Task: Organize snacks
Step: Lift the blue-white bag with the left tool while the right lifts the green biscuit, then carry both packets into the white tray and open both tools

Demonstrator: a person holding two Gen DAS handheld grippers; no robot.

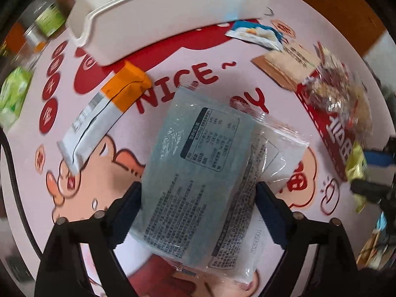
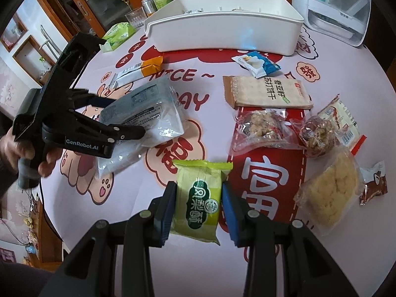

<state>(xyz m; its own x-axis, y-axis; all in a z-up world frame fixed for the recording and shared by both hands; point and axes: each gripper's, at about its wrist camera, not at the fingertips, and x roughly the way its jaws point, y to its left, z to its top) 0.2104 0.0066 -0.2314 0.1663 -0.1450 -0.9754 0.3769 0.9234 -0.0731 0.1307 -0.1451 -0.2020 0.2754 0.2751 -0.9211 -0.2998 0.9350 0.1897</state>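
Fingers first: on my left gripper (image 1: 199, 212) they stand wide on either side of the grey-blue packet (image 1: 198, 163), close to its long edges, but I cannot say the pads are pressing. On my right gripper (image 2: 199, 212) the blue pads (image 2: 167, 212) are clamped on the green pastry pack (image 2: 199, 198), squeezing its sides.

That grey-blue packet lies on the printed tablecloth (image 1: 222, 79), overlapping a clear wrapper (image 1: 279, 153) at its 3 o'clock side. I judge both to be light, flat and slick film, soft enough to buckle, so I would pinch across the narrow width near the middle, not by a sealed end, and firmly enough that the film does not slide. The green pack looks puffed and its pastry crumbly, so a gentle squeeze suits it.

My left wrist view shows the packet's printed label and the white bin (image 1: 158, 17) only as an outer wall at 12 o'clock. My right wrist view shows the bin's open top with most of its inside hidden, a hand (image 2: 23, 148) around the left gripper's handle, and snacks waiting from 1 to 3 o'clock: the soda cracker pack (image 2: 267, 91), nut clusters (image 2: 262, 128) and a pale cake (image 2: 329, 190).
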